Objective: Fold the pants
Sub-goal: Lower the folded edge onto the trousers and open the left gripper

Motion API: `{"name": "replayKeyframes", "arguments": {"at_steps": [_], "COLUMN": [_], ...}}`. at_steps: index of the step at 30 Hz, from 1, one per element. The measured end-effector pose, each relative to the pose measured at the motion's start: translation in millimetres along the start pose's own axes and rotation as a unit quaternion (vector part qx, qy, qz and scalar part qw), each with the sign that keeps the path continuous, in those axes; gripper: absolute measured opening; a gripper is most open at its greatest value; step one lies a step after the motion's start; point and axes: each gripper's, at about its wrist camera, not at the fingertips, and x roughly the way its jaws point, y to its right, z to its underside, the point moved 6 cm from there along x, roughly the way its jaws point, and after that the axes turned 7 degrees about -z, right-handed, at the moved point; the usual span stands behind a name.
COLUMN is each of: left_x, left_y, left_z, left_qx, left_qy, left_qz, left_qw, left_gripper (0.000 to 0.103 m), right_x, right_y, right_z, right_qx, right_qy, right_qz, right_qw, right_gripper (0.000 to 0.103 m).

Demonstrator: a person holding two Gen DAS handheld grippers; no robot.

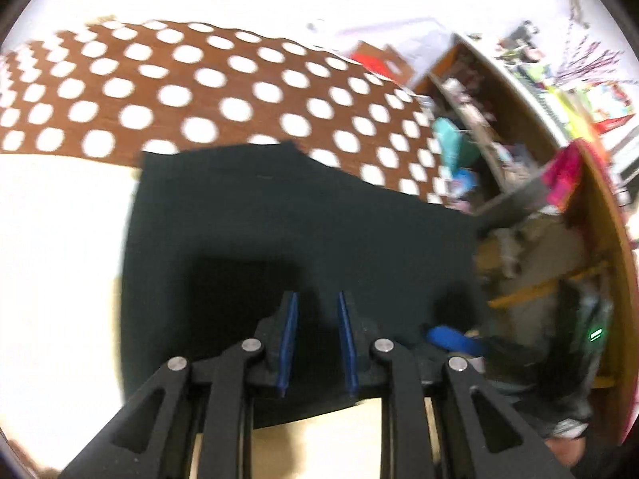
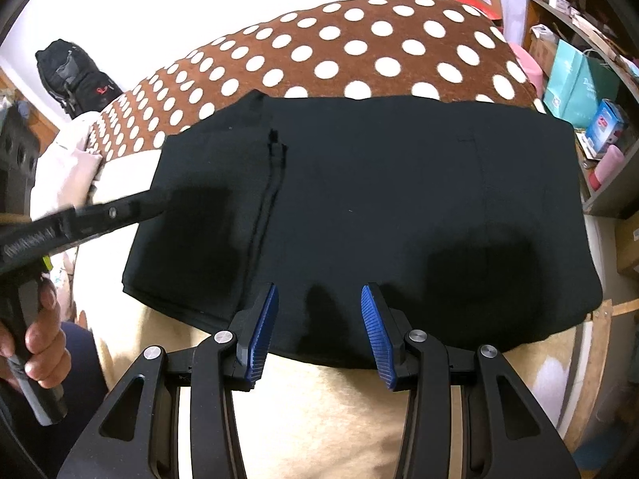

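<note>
Left wrist view: the left gripper (image 1: 317,343) hangs over the black pants (image 1: 279,231), its blue fingers (image 1: 288,343) narrowly parted with nothing between them. The pants lie flat on the bed (image 1: 48,239), their far edge against the dotted blanket (image 1: 199,80).

Right wrist view: the right gripper (image 2: 319,331) has its fingers (image 2: 261,335) wide, empty, over the pants' near edge. The folded pants (image 2: 379,199) run long side left to right, with the zipper seam (image 2: 267,199) pointing toward the blanket (image 2: 359,48). A hand (image 2: 40,343) holds the left gripper's handle, left of the pants.

Shelf clutter (image 1: 499,147) motion-blurred; left gripper (image 2: 159,195) tips lost against black pants (image 2: 379,199).
</note>
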Motion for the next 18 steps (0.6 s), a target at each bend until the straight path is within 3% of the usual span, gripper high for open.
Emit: {"name": "replayKeyframes", "arguments": {"at_steps": [3,6,12,15,18], "left_x": [-2,0,18,22,20], "left_y": [-30,-52,-64,-60,-61], "left_z": [9,23,47,53,55], "left_qx": [-0.016,-0.036,-0.045,-0.036,-0.036], "left_qy": [-0.010,-0.026,-0.071,-0.079,-0.073], "left_qz": [-0.061,-0.090,-0.091,-0.079,-0.075], "left_qw": [0.9980,0.9950,0.9923,0.9930,0.9939], "left_gripper": [0.023,0.023,0.023,0.023,0.023], "right_x": [6,15,40,62,64], "right_y": [-9,-22,-46,-44,-48], "right_z": [-6,-12,-16,-9,-10], "right_qx": [-0.010,-0.019,-0.042,-0.052,-0.070], "right_qy": [-0.002,-0.006,-0.022,-0.060,-0.062], "right_qz": [-0.013,-0.029,-0.052,-0.025,-0.013], "right_qw": [1.000,0.999,0.998,0.997,0.995], "right_gripper": [0.045,0.045,0.045,0.044,0.044]}}
